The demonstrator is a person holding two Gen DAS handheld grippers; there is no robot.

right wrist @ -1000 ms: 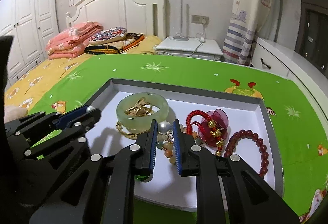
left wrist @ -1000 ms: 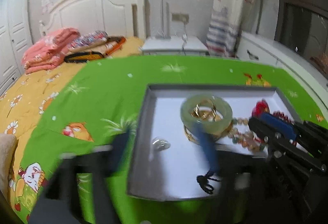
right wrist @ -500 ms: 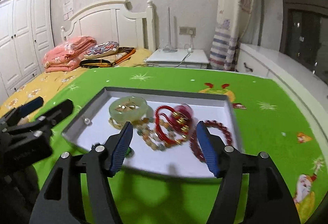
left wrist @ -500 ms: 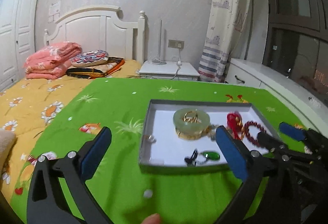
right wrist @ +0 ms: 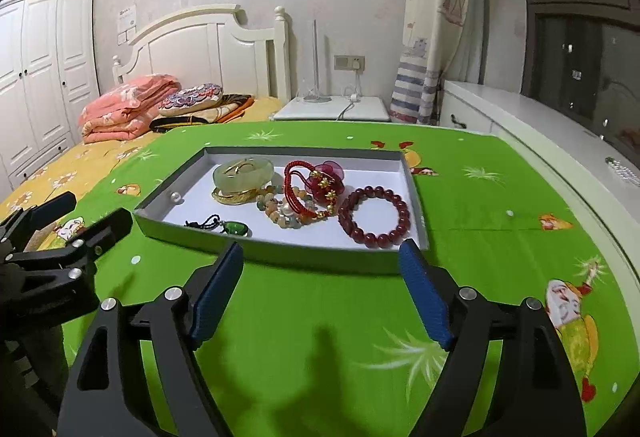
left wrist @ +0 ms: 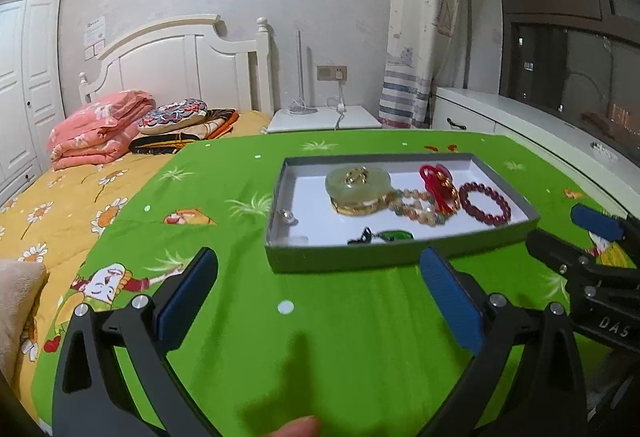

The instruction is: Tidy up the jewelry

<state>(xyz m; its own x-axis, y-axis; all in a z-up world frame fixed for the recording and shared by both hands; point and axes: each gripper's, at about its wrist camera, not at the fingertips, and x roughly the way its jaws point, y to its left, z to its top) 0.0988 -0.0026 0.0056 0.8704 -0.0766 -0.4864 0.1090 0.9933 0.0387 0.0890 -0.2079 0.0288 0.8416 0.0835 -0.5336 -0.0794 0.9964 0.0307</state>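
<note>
Now both grippers, the left gripper (left wrist: pixel 318 295) and right gripper (right wrist: pixel 320 287), have backed off the tray (right wrist: pixel 280 251) with fingers wide and empty, leaving the jewelry, green pendant (right wrist: pixel 235 227) included, inside, so sorting looks finished.

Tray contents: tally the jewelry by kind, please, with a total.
In the tray:
Bangles: 2, jade bangle on gold bangle
Bead bracelets: 2, dark red, mixed pastel
Red cord bracelet with flower: 1
Green pendant: 1
Loose pearl: 1
Total: 7
</note>
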